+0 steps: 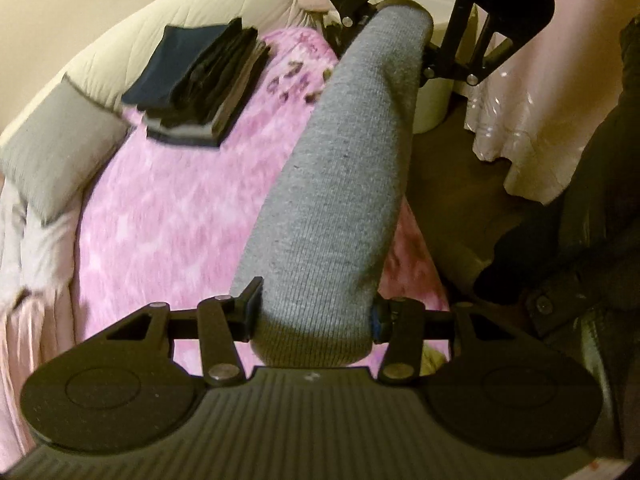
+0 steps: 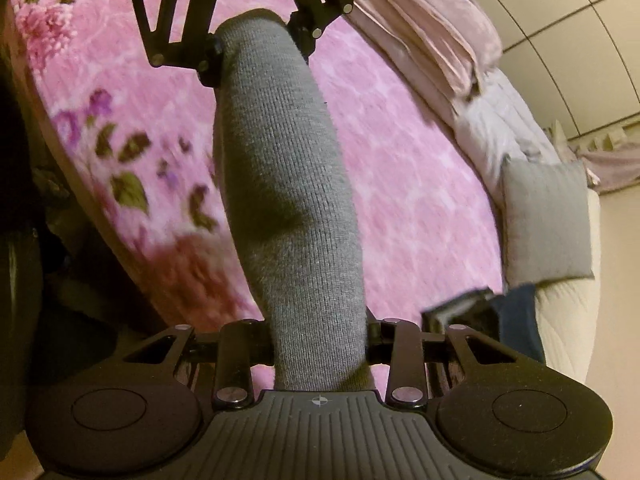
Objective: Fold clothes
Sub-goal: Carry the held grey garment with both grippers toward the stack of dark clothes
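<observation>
The left gripper (image 1: 316, 316) is clamped on one end of a grey knitted garment (image 1: 344, 168), its two fingers pressed against the fabric from either side; the right gripper (image 2: 320, 340) is closed on the opposite end in the same manner. The garment is stretched as a narrow band between the two grippers, held above a pink floral blanket (image 2: 400, 168) covering the bed. In the left wrist view the right gripper appears at the far end of the garment (image 1: 400, 12); the right wrist view shows the left gripper at its far end (image 2: 256, 24). The left wrist view alone shows the full stack of folded dark clothes (image 1: 200, 84) lying on the blanket near a cream quilt (image 1: 160, 12); the right wrist view shows only its corner. A grey cushion (image 2: 548, 220) appears in both views
</observation>
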The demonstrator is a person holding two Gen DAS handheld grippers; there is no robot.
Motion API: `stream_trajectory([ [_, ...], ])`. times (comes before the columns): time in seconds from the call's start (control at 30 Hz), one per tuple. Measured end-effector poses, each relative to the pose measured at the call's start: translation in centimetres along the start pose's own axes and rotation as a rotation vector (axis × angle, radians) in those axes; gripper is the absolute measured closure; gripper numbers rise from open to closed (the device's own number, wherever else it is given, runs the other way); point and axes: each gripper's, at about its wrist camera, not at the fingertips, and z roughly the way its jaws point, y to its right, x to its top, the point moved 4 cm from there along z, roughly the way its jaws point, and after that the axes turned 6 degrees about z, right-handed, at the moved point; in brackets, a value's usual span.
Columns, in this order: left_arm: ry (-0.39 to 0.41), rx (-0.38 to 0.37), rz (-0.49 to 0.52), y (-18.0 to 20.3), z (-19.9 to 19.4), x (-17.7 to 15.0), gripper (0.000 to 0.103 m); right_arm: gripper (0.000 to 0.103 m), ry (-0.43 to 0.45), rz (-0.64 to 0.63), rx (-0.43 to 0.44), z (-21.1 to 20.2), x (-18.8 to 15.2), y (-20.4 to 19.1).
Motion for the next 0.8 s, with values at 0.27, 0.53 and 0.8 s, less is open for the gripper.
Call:
stream_trajectory([
  [0.27, 0.008, 0.032, 0.019, -3.9, 4.6, 11.2, 0.059, 0.071, 0.024, 0.003, -0.052, -0.9, -8.1, 9.0],
  [0.53, 0.030, 0.036, 0.114, -9.5, 6.8, 17.9, 0.059, 0.071, 0.025, 0.076, -0.103, -1.3, -11.7, 16.4],
  [0.8, 0.128, 0.074, 0.255, -16.9, 8.4, 23.8, 0.059, 0.071, -0.021, 0.142, -0.235, -2.4, -13.3, 25.2],
])
